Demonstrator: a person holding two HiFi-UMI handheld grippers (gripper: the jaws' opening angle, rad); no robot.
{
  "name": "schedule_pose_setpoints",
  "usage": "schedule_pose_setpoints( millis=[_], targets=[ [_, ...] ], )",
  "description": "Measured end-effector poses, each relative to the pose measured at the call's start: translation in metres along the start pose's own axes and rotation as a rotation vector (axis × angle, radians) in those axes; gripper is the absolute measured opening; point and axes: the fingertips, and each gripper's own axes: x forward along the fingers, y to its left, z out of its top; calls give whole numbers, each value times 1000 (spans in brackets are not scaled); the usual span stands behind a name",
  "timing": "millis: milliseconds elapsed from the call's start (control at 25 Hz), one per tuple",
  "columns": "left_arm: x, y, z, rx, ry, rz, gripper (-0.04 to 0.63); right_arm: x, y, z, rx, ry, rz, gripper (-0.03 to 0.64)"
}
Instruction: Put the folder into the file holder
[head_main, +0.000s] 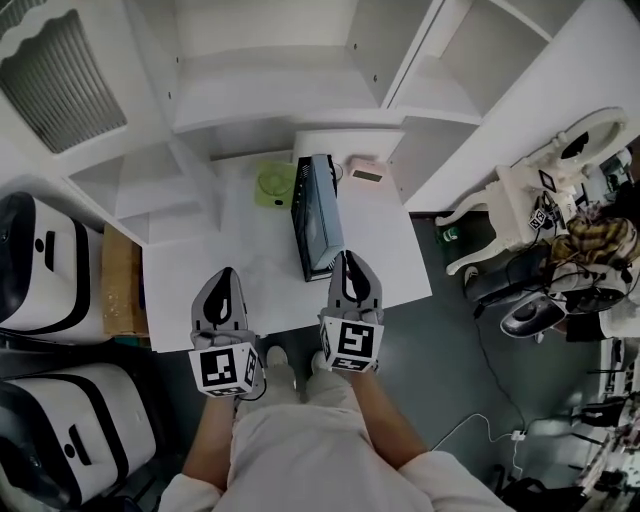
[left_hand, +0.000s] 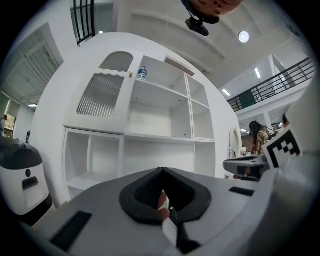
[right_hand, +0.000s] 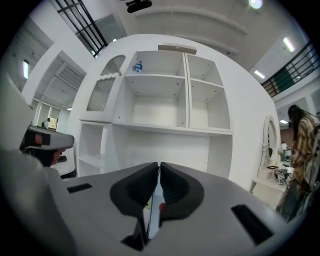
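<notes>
Looking down from the head view, starting at far left: 2 white-and-black machines (head_main: 40, 262) on the floor, then a cardboard box (head_main: 122, 282) right against the left edge of a white table (head_main: 200, 268). Behind the table, a white shelf unit (head_main: 300, 60) with a small bottle (left_hand: 142, 73) on an upper shelf.

Over the near edge of the table, held level: left gripper (head_main: 224, 275), jaws closed tip to tip with nothing clamped between them in the left gripper view.

Further back on the table, a green round object (head_main: 274, 186). Just beside it, the dark file holder (head_main: 302, 215), standing upright with its long side running away from the person. Inside it, a blue-grey slab, read as the folder (head_main: 325, 215), though the line between the 2 is hard to make out.

Next, right gripper (head_main: 348, 257), level and well apart from the left one. Tip overlapping the near end of the file holder from above, contact impossible to judge. Jaws pressed together down to a thin slit, gripping nothing.

Behind the file holder's far right corner, a small pink box (head_main: 366, 173). Off the table to the right, an ornate white dresser (head_main: 520, 190), and past it a person (head_main: 590, 240) in a striped garment.
</notes>
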Motion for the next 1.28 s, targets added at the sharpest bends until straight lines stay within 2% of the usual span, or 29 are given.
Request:
schedule_pose_setpoints(
  millis=[40,280,480,720,960,1160,1280],
  targets=[
    [-6,-4,1,0,-4,5,-8,-7,0,3,2,-6,11,0],
    [-50,-39,8,14,-22,31,-8,-60,-5,14,-2,-45,79,-2],
    [-100,-88,6,29,-24,60,-8,-126,-24,17,-16,-71,139,-2],
    [-180,-154,-1,14,3,102,-8,-220,-46,14,-35,-42,218,-2],
    [-237,-206,7,44,5,87,-8,-292,-65,14,3,-45,231,-2],
    [-263,-230,12,85,-14,67,-8,-329,-59,13,0,-80,259,-3],
    [-272,-233,13,79,-3,52,-8,-341,-49,7,5,-53,293,-3]
  ],
)
